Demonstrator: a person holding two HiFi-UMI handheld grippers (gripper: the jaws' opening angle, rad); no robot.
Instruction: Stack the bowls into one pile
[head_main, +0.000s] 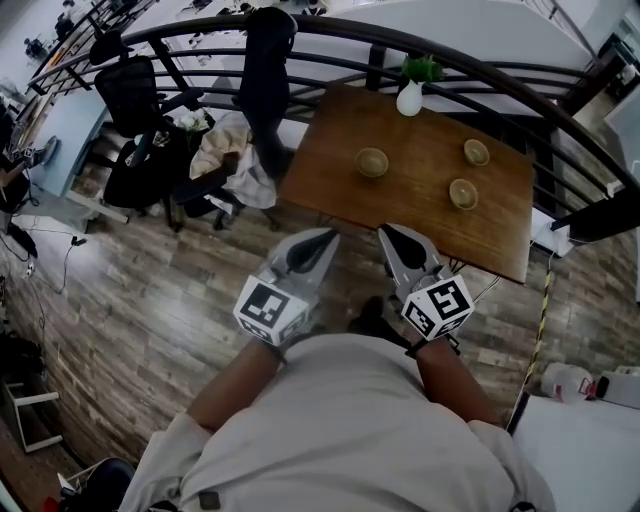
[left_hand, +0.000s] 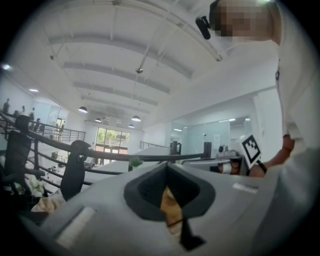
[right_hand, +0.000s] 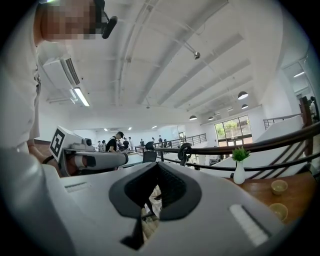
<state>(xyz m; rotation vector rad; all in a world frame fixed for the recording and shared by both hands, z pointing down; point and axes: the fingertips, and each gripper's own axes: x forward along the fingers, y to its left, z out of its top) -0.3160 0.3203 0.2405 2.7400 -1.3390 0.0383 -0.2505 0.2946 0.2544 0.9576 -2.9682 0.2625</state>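
the left gripper (left_hand: 166, 164) has its jaws closed tip to tip with nothing between them; the right gripper (right_hand: 157, 164) is the same, jaws together and empty; in the head view the two sit side by side, close in front of the person's body, over the plank floor (head_main: 150, 290) and just short of the near edge of the wooden table (head_main: 330, 185); three bowls lie apart from one another on that table, none stacked: a left bowl (head_main: 372, 162), a far right bowl (head_main: 476, 152) and a near right bowl (head_main: 463, 193); all are well apart from both grippers; a white vase (head_main: 410, 97) with a green sprig stands at the table's far edge, by the dark curved railing (head_main: 376, 62); a black office chair (head_main: 130, 95) stands off to the left
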